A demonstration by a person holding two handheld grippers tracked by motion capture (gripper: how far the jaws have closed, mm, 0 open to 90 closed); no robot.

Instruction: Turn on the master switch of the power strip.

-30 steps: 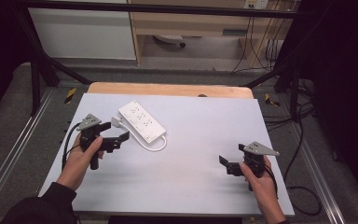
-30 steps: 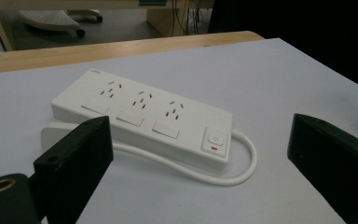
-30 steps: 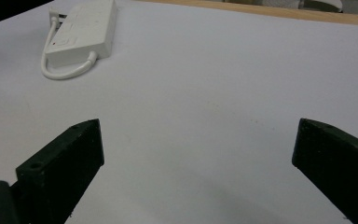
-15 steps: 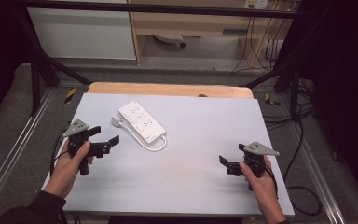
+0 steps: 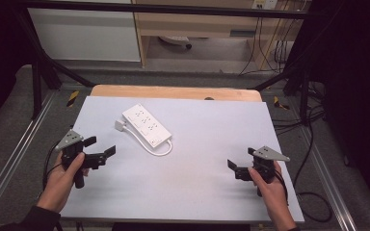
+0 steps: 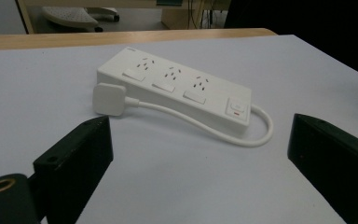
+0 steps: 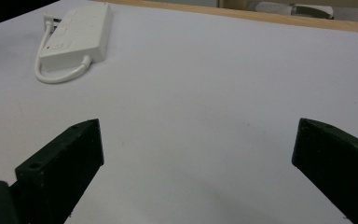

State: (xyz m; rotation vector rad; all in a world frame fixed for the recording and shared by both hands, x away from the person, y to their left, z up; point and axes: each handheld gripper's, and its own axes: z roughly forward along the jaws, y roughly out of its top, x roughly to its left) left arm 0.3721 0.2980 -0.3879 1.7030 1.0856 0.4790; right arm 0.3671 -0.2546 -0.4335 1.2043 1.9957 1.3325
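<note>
A white power strip [image 5: 146, 126] lies slanted on the pale table top [image 5: 207, 139], left of centre. Its short cable [image 5: 160, 150] loops round to a white plug [image 5: 121, 125] lying beside it. My left gripper [image 5: 100, 146] is open near the table's left edge, a short way from the strip, with nothing in it. Between its jaws, the left gripper view shows the strip [image 6: 177, 84] and plug [image 6: 109, 99] ahead of my left gripper [image 6: 200, 140]. My right gripper [image 5: 241, 158] is open and empty at the front right. In the right gripper view, the strip [image 7: 81, 32] lies far off, beyond my right gripper [image 7: 196, 140].
A strip of bare wood [image 5: 173, 92] runs along the table's back edge. Black frame poles [image 5: 38, 67] stand at both sides, and metal rails [image 5: 9, 159] flank the table. Cables [image 5: 313, 202] trail on the floor at the right.
My left gripper has drawn back from beside the power strip toward the table's left front edge, still open. The right gripper and the strip have not moved.
</note>
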